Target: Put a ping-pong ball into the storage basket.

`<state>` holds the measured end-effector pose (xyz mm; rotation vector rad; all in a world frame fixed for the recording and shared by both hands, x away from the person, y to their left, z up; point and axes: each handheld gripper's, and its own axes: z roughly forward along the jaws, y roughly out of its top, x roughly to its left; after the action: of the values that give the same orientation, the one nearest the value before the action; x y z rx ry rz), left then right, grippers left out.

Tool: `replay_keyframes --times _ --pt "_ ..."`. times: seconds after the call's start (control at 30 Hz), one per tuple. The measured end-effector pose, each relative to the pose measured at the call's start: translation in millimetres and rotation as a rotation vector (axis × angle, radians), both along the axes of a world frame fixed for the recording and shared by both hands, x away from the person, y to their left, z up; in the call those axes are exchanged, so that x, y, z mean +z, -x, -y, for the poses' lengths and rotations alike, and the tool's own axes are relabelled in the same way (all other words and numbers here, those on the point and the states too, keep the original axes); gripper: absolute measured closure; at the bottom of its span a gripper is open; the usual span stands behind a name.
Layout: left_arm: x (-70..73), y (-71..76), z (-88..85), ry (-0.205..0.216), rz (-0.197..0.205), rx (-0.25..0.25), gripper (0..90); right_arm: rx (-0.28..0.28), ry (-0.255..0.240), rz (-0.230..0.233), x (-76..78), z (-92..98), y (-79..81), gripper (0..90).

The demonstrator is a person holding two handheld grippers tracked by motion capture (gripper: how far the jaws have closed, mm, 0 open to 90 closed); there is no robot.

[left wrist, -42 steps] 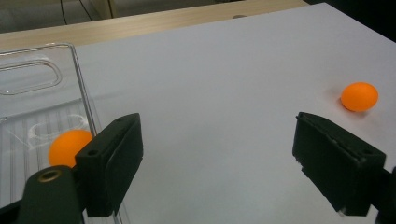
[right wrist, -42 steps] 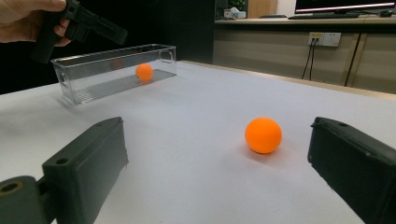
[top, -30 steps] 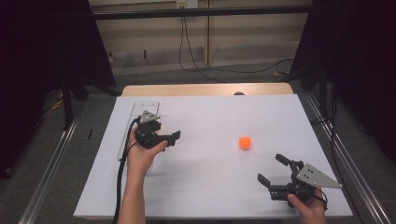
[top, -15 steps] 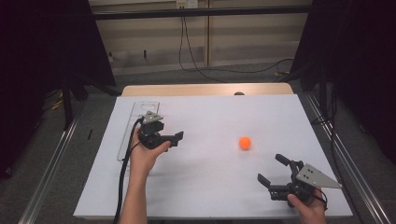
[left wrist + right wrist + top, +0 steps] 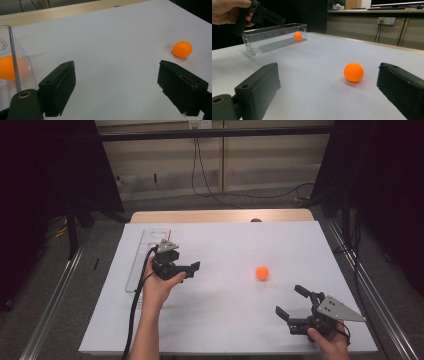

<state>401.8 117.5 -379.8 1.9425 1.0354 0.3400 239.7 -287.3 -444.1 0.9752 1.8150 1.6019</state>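
Your left gripper [image 5: 192, 268] has drifted slightly toward the loose ball since the earlier frames, while your right gripper [image 5: 291, 302] has kept its place and that ball has not rolled.

Take the ball [image 5: 262, 273] as your landmark; it lies on the white table [image 5: 225, 320], out in the open.

Largest first: you have one table, white and matt, with a wooden strip along its far edge. You have one tray [image 5: 137, 265], a long clear box with straight walls, well to the left of the ball and just beside your left hand [image 5: 157, 287].

You have two grippers. Your left one is held above the table to the left of the ball, its jaws spread wide with nothing between them; in the left gripper view the ball [image 5: 182, 49] sits just beyond the right-hand jaw. Your right one is nearer you than the ball and a little to its right, jaws likewise wide apart and gripping nothing, with the ball [image 5: 353, 72] ahead of them, closer to the right-hand jaw.

You have two balls, both plain orange, round and smooth. One is the landmark. The second ball [image 5: 297, 36] lies inside the tray, toward its far end, well apart from the first.
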Motion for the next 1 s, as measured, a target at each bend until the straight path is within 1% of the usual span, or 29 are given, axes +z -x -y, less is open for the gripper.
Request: replay_keyframes --times 0.2,0.3,0.33,0.43,0.5,0.53,0.57,0.67,0.73,0.77,1.0 --pt "-1.5 0.5 6.4 0.002 -0.003 -0.016 15.1 0.002 0.001 0.001 0.1 -0.2 0.2 4.3" --pt "-2.5 0.7 9.7 -0.008 -0.007 -0.028 15.1 0.001 0.001 0.001 0.1 0.1 0.2 4.3" --pt "-2.9 0.5 10.7 -0.004 -0.009 -0.033 15.1 0.001 0.000 0.002 0.2 0.2 0.2 4.2" --pt "-4.0 0.7 13.6 -0.008 -0.009 -0.032 15.1 0.001 0.002 0.001 0.1 0.2 0.1 4.2" --pt "-4.8 0.7 15.3 -0.006 -0.011 -0.040 15.0 0.001 0.001 0.001 0.1 -0.1 0.2 4.3" --pt "-5.2 0.8 16.4 -0.012 -0.011 -0.042 15.0 0.001 0.001 0.001 0.1 -0.1 0.2 4.3" --pt "-6.0 0.8 18.0 -0.007 -0.012 -0.042 15.0 0.001 0.002 0.000 0.1 -0.1 0.1 4.2" --pt "-7.9 0.9 22.3 -0.021 -0.015 -0.055 15.0 0.000 0.002 0.001 0.1 0.0 0.0 4.3" --pt "-9.3 0.9 26.0 -0.021 -0.014 -0.058 15.0 0.001 0.001 0.000 0.1 0.0 0.2 4.3" --pt "-9.6 0.9 27.1 -0.030 -0.016 -0.066 14.9 0.001 0.001 0.001 0.2 0.1 0.3 4.3" --pt "-13.4 1.3 35.5 -0.037 -0.017 -0.082 14.9 0.001 0.002 0.003 0.3 0.7 0.2 4.2"
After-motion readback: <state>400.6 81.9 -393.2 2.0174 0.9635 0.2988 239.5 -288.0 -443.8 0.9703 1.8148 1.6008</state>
